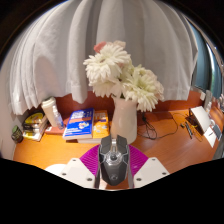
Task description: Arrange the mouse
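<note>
A dark grey computer mouse (113, 160) sits between my two fingers, its front end pointing away from me. The magenta pads (89, 160) press against both of its sides, so my gripper (113, 165) is shut on the mouse and holds it above the orange table (170, 155). The mouse's rear end is hidden below the fingers.
A white vase (124, 120) with white flowers (122, 75) stands just beyond the fingers. A blue book (78, 122) and small boxes (50, 112) lie at the back left. Cables and a white device (203, 122) lie at the right. A white curtain (60, 50) hangs behind.
</note>
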The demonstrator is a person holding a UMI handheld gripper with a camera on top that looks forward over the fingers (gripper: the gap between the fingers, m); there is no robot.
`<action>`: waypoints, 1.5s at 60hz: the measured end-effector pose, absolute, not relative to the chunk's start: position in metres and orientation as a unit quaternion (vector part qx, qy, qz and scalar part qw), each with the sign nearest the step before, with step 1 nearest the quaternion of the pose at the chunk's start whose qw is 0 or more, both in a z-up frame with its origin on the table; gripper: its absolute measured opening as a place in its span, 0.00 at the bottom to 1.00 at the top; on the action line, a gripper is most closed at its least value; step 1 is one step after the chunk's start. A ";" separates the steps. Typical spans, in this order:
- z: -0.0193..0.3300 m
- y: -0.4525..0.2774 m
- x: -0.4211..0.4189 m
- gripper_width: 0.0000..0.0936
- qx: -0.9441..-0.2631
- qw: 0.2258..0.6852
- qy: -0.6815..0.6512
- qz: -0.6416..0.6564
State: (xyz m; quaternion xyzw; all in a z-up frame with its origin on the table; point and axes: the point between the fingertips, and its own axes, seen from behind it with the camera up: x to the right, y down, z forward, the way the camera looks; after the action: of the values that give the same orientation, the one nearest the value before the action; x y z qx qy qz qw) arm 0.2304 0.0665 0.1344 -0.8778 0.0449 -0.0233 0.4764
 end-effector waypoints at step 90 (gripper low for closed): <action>0.146 -0.121 0.042 0.92 -0.898 0.440 0.001 0.025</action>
State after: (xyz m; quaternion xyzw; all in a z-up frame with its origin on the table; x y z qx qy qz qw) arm 0.0424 -0.1213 0.1456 -0.8975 0.0007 0.0253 0.4403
